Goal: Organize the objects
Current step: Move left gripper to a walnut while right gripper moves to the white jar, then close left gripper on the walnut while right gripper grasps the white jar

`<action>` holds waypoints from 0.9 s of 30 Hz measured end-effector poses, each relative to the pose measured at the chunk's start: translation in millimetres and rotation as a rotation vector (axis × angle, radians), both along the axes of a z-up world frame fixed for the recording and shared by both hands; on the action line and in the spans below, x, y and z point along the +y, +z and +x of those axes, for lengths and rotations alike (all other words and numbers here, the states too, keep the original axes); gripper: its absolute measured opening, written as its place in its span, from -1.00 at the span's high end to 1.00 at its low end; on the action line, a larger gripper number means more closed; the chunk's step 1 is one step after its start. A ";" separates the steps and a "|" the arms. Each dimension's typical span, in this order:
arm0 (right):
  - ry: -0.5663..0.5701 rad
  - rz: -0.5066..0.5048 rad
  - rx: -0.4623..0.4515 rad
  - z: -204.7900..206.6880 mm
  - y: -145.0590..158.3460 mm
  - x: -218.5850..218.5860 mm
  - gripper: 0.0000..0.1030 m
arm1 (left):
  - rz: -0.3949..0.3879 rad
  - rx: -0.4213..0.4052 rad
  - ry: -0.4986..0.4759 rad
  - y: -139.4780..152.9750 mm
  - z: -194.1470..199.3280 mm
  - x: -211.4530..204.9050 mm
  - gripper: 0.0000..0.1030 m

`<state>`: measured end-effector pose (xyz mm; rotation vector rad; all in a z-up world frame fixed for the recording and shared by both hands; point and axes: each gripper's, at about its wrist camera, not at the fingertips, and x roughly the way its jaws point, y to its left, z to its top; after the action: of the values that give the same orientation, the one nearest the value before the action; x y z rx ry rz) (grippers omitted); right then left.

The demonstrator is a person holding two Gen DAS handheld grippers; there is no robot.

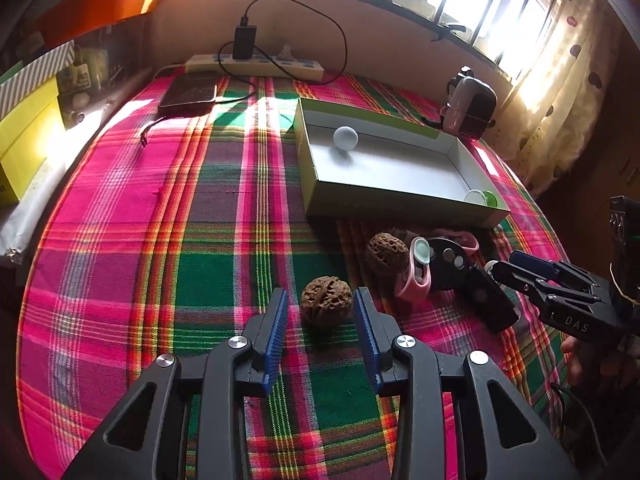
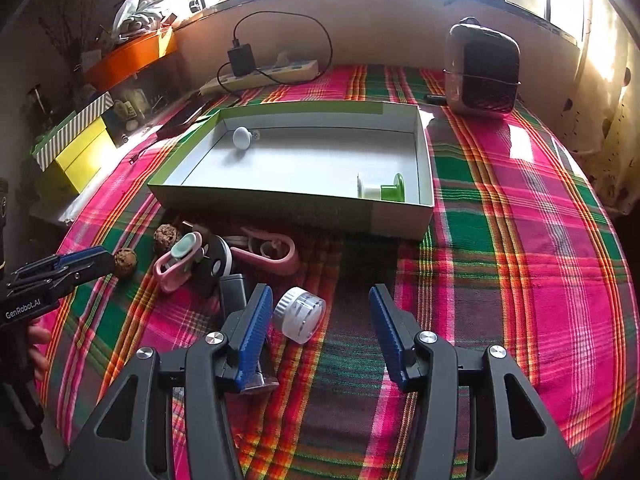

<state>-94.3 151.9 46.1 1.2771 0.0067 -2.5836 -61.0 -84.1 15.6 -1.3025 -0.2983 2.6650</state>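
Walnut [image 1: 326, 300] on the plaid cloth [image 1: 160, 240], near the left gripper [image 1: 320, 300], sits between spread pads, not visibly pinched. Right gripper [image 2: 320, 308] tilted downward, released, small white jar [image 2: 299, 314] on its side just beside the left pad. Farther off, open box [image 2: 424, 184] holding a white ball [image 2: 242, 137] far-left and a green-and-white spool [image 2: 382, 188] near-right.
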 end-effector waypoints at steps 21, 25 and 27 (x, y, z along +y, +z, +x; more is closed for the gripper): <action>-0.016 0.069 -0.021 -3.4 -12.2 1.8 -0.08 | -0.058 -0.034 -0.023 -11.4 -4.7 12.0 0.38; -0.016 0.087 -0.011 -4.0 -13.1 0.4 -0.08 | -0.070 -0.030 -0.021 -11.4 -6.9 13.8 0.38; -0.019 0.094 -0.006 -4.2 -13.7 0.3 -0.08 | -0.076 -0.029 -0.020 -11.5 -8.1 14.6 0.38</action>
<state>-98.5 152.2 32.4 1.3225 0.1173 -2.6238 -69.1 -69.5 4.1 -1.3602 -0.1880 2.6675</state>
